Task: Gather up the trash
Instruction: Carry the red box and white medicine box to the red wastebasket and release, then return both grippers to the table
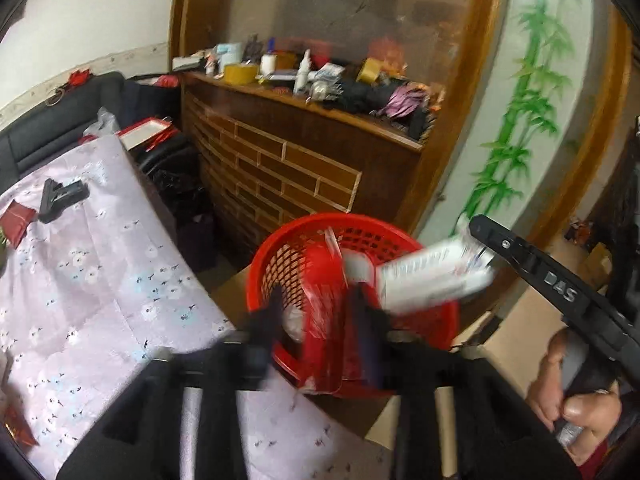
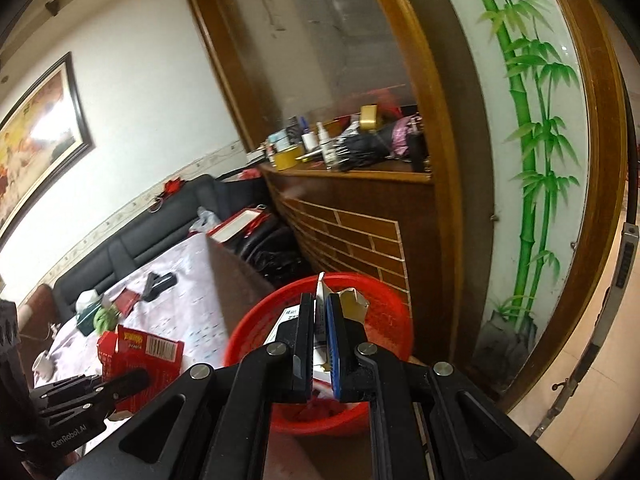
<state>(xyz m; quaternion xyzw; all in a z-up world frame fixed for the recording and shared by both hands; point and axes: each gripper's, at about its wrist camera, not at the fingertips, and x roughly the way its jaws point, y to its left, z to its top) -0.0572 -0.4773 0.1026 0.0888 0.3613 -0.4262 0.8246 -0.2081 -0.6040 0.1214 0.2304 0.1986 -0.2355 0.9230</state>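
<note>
A red mesh basket point(image 1: 424, 316) stands on a cardboard box beside the table; it also shows in the right wrist view point(image 2: 384, 320). My left gripper point(image 1: 320, 304) is shut on a red packet point(image 1: 322, 280) and holds it over the basket; the packet shows again in the right wrist view point(image 2: 140, 356). My right gripper point(image 2: 319, 312) is shut on a white printed box point(image 2: 320, 316) above the basket. The same box point(image 1: 432, 276) hangs blurred over the basket's right rim in the left wrist view.
A table with a pale flowered cloth point(image 1: 80, 280) lies to the left, with a black clip point(image 1: 60, 200) and red wrappers point(image 1: 16, 224) on it. A wooden cabinet point(image 1: 288, 168) with a cluttered shelf stands behind. A black sofa point(image 2: 120, 240) is at far left.
</note>
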